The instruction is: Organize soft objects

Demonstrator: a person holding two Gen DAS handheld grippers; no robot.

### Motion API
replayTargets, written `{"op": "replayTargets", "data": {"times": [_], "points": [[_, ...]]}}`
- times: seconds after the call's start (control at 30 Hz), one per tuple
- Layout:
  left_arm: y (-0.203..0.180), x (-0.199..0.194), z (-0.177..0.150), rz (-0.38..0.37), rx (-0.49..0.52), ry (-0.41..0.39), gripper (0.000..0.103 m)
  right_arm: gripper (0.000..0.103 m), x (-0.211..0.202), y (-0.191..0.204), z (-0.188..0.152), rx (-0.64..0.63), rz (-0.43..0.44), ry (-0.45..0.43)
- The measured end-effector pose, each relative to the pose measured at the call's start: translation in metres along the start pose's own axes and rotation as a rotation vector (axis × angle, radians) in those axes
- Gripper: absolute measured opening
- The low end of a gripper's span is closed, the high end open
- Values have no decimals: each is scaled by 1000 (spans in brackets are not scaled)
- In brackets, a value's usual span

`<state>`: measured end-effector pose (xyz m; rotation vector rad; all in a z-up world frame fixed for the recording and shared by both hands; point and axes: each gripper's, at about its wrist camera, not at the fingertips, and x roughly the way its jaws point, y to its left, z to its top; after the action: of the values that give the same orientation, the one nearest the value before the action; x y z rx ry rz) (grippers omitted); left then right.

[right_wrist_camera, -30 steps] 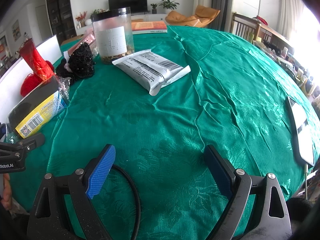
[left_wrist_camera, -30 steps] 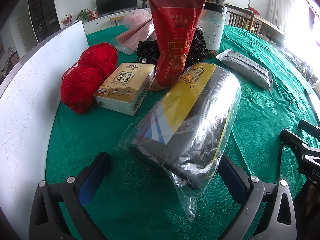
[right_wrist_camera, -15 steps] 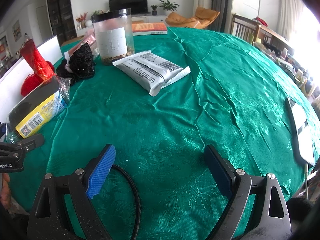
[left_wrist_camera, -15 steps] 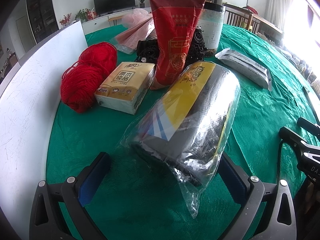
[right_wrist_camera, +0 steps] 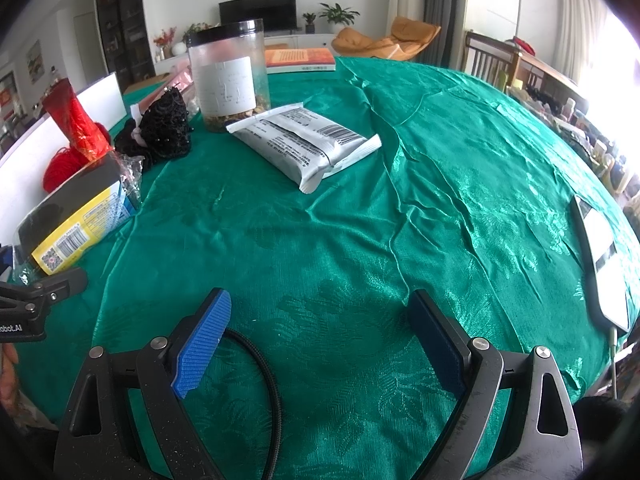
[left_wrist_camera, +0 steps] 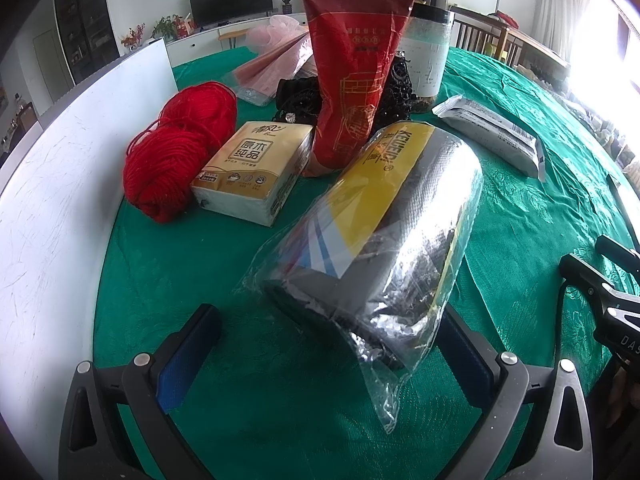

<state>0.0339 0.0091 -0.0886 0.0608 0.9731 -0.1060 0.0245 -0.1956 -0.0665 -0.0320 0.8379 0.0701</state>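
Left wrist view: wrapped roll (left_wrist_camera: 384,236) reads "KEWEIDI"; yellow label.

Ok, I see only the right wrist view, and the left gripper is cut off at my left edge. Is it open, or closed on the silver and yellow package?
Observer: The left gripper is open. The silver and yellow package has its near end between the fingers, and the left pad is apart from it.
Operator: Is anything hidden from me near the red yarn?
Observer: Yes. A tissue pack lies close beside the red yarn, in front of the upright red pouch.
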Motion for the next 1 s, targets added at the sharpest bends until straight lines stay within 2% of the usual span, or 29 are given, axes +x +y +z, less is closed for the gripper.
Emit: {"op": "replayTargets", "data": {"times": [0.53, 0.67, 0.73, 0.8, 0.87, 1.0], "points": [[1, -1, 1, -1, 3, 1, 103, 92, 0, 0, -2, -2, 1, -9], [8, 0, 9, -14, 12, 85, 103, 92, 0, 1, -2, -2, 2, -9], [16, -6, 13, 6, 19, 116, 103, 92, 0, 1, -2, -2, 1, -9], [26, -23, 20, 19, 22, 71, 103, 92, 0, 1, -2, -2, 1, -9], [39, -42, 34, 17, -18, 9, 103, 92, 1, 1, -2, -2, 1, -9], [64, -58, 73, -53, -127, -54, 103, 92, 0, 1, -3, -2, 1, -8]]}}
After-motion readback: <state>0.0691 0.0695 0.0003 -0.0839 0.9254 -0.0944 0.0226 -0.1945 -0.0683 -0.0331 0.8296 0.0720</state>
